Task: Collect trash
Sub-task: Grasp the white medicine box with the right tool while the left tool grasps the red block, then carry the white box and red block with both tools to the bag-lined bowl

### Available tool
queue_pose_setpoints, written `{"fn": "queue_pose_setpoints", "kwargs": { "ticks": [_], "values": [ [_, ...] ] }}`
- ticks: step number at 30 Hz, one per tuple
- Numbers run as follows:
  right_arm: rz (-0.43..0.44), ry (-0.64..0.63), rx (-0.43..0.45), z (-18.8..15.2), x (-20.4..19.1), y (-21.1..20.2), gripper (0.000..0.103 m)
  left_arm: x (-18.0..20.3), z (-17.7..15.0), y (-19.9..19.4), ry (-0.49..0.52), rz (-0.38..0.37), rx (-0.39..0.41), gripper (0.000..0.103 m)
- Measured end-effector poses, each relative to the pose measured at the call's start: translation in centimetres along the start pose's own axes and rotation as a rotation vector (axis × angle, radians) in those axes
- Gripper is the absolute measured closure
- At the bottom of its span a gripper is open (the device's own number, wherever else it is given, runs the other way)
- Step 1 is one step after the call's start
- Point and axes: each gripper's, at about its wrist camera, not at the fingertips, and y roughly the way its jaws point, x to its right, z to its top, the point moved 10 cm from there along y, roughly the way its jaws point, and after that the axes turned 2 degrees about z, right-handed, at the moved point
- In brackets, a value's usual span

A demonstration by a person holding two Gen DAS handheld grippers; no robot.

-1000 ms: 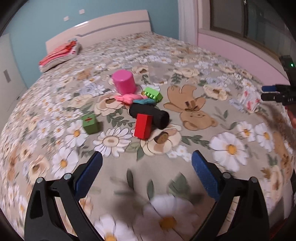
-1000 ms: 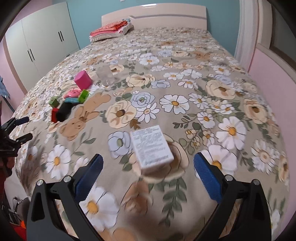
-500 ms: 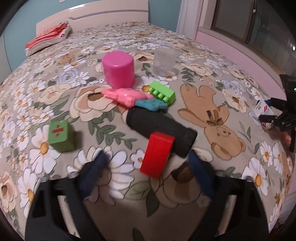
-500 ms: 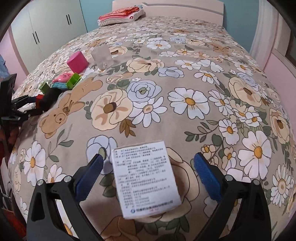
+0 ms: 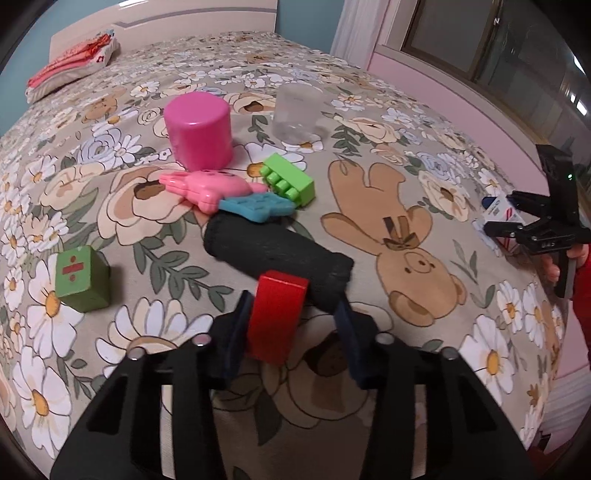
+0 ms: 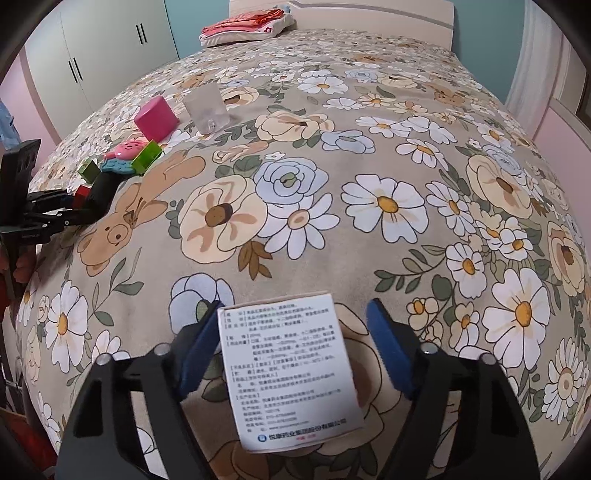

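- Left gripper point(image 5: 291, 325): jaws closing around the red block point(image 5: 276, 316). The left pad is at the block's side; a gap remains at the right pad, so the block is not yet clamped.
- Red block: stands on the bed point(image 5: 424, 122) near its front edge, leaning against the black cylinder point(image 5: 273, 251).
- Right gripper point(image 6: 295, 343): jaws closing with the white medicine box point(image 6: 288, 369) between them. The left pad is close to the box; a clear gap remains at the right pad.
- White medicine box: lies printed face up on the floral bedspread near the bed's front edge, well apart from the toy cluster.
- Toy cluster: pink cylinder point(image 5: 198, 130), pink rabbit-shaped toy point(image 5: 207, 186), blue toy piece point(image 5: 256, 207), green building brick point(image 5: 290, 180) and green cube point(image 5: 82, 277), with a clear plastic cup point(image 5: 297, 113) behind.
- Folded red cloth point(image 6: 245, 25): at the headboard end.
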Motion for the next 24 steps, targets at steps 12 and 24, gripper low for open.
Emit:
{"fn": "queue_pose_setpoints", "kwargs": {
  "ticks": [12, 24],
  "values": [
    [0.022, -0.004, 0.011, -0.6, -1.2, -1.5, 0.058, 0.7, -1.2, -1.7, -0.038, 0.014, -0.012, 0.083],
    [-0.002, 0.011, 0.088, -0.2, -2.8, -7.9, 0.058, 3.0, -1.5, -8.3, -0.049, 0.072, 0.037, 0.083]
  ]
}}
